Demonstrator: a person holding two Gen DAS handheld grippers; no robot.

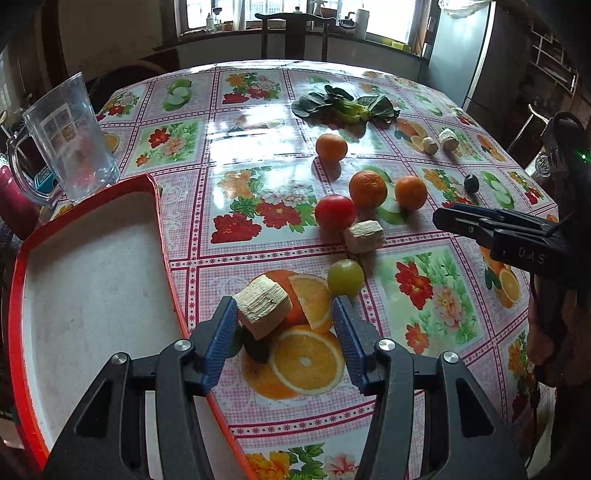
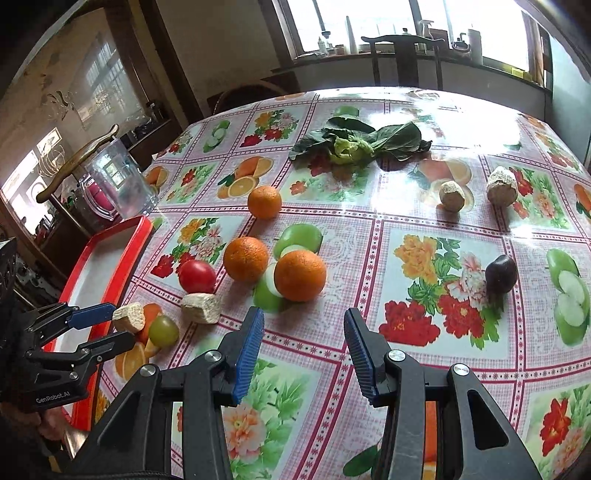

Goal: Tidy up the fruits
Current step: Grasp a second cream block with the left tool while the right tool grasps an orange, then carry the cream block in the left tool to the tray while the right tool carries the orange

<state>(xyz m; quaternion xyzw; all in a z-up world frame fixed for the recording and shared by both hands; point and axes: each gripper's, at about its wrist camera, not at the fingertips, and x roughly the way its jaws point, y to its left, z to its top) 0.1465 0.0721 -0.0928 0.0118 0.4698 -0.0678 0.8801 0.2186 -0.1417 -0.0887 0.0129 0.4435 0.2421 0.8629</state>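
Note:
Three oranges (image 1: 368, 188) (image 1: 410, 192) (image 1: 331, 147), a red tomato (image 1: 334, 212), a green grape (image 1: 345, 277) and a dark plum (image 1: 471, 183) lie on the flowered tablecloth. My left gripper (image 1: 284, 317) is open; a beige cob chunk (image 1: 263, 307) sits against its left finger, the grape just past its right finger. My right gripper (image 2: 303, 325) is open and empty, just short of the nearest orange (image 2: 300, 276). A red-rimmed white tray (image 1: 92, 280) lies empty at the left.
A clear plastic jug (image 1: 72, 144) stands behind the tray. Leafy greens (image 1: 345, 107) lie at the back. More beige chunks (image 1: 364, 235) (image 2: 451, 196) (image 2: 501, 191) are scattered among the fruit. A chair (image 1: 293, 35) stands behind the table.

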